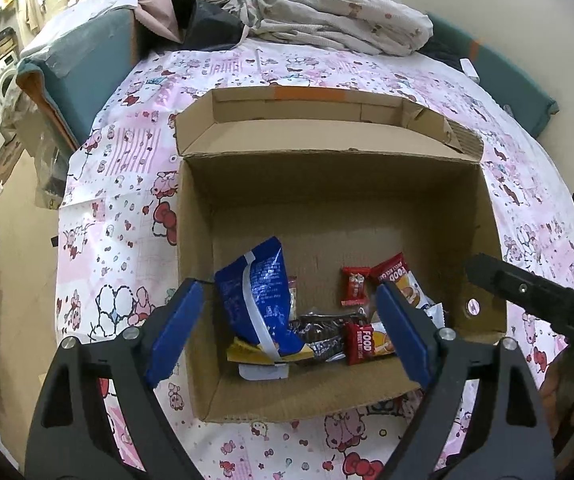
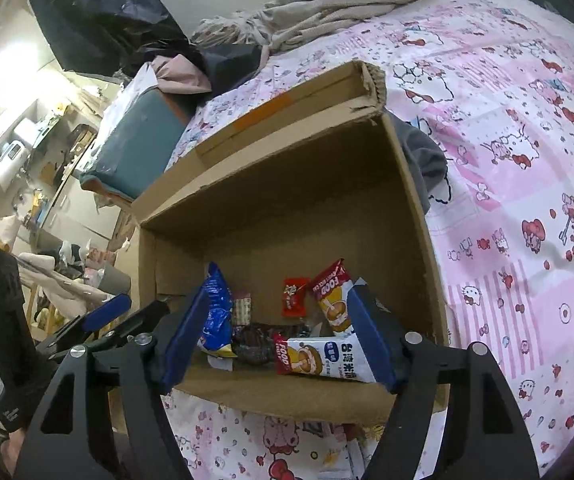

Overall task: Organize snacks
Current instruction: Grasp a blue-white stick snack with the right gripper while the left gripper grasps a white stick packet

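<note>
Now hovering over the open brown cardboard box [image 1: 327, 200], left gripper [image 1: 287, 320] and right gripper [image 2: 283, 340] both gaping wide, gripping nothing. Lying inside that box: crumpled blue foil bag [image 1: 261, 296], red-and-white snack packets [image 2: 327, 360]. Likely drop step ending; next, seeking any snacks remaining outside the box.

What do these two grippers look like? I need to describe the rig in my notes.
The left gripper and right gripper match: black angular frames with triangular cutouts, silver round bolts, and flat blue pads lining the jaws. The right one's black body carries pale lettering in the left view.
</note>
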The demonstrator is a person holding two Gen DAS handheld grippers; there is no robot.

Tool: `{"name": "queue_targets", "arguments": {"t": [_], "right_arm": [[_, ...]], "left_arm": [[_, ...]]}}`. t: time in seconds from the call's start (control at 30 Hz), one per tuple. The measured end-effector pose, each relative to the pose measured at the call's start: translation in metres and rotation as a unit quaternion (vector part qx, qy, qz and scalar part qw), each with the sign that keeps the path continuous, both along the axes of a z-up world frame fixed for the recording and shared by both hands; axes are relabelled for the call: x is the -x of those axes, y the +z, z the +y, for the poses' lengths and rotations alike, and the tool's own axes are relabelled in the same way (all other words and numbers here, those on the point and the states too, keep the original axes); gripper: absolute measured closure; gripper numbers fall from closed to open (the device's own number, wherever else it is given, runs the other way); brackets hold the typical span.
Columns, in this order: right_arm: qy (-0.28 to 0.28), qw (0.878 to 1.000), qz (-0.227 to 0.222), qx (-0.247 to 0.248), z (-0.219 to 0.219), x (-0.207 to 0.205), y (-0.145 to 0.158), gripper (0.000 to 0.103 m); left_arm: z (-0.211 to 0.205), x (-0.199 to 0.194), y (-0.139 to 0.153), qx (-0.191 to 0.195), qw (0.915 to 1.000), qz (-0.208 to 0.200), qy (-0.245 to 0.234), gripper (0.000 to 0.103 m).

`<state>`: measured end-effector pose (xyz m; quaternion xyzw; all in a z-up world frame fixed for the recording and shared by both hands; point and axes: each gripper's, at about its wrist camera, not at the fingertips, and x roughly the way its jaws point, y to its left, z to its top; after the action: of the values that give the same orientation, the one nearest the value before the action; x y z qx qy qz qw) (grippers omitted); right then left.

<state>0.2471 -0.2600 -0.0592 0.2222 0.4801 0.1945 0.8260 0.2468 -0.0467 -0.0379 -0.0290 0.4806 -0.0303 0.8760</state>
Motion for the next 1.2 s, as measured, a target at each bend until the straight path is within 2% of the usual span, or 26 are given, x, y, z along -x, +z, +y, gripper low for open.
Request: {"name": "queue_targets", "arguments": {"t": [0.57, 0.73, 0.93, 1.13, 1.2], "right_arm": [[-0.035, 0.999, 0.007, 0.011, -0.025, 0.042, 0.015, 0.028], [-0.061, 0.998, 0.032, 0.003, -0.043, 0.064, 0.009, 0.028], [-0.092, 0.992, 0.080, 0.006, -0.066, 0.085, -0.011, 0.028], [-0.067, 0.980, 0.175, 0.072, -0.056, 0.086, -0.054, 0.028], [-0.057, 0.975, 0.192, 0.096, -0.048, 0.081, -0.067, 0.031]], "left_arm": [[0.021, 0.041, 0.014, 0.026, 0.9993, -0.001, 0.028, 0.017], [0.026, 0.060, 0.016, 0.038, 0.9987, 0.001, 0.033, 0.017], [0.035, 0.082, 0.011, 0.052, 0.9977, 0.015, 0.042, 0.017], [0.041, 0.093, -0.001, 0.075, 0.9945, 0.047, 0.057, 0.017], [0.041, 0.096, -0.002, 0.077, 0.9942, 0.049, 0.056, 0.017]]}}
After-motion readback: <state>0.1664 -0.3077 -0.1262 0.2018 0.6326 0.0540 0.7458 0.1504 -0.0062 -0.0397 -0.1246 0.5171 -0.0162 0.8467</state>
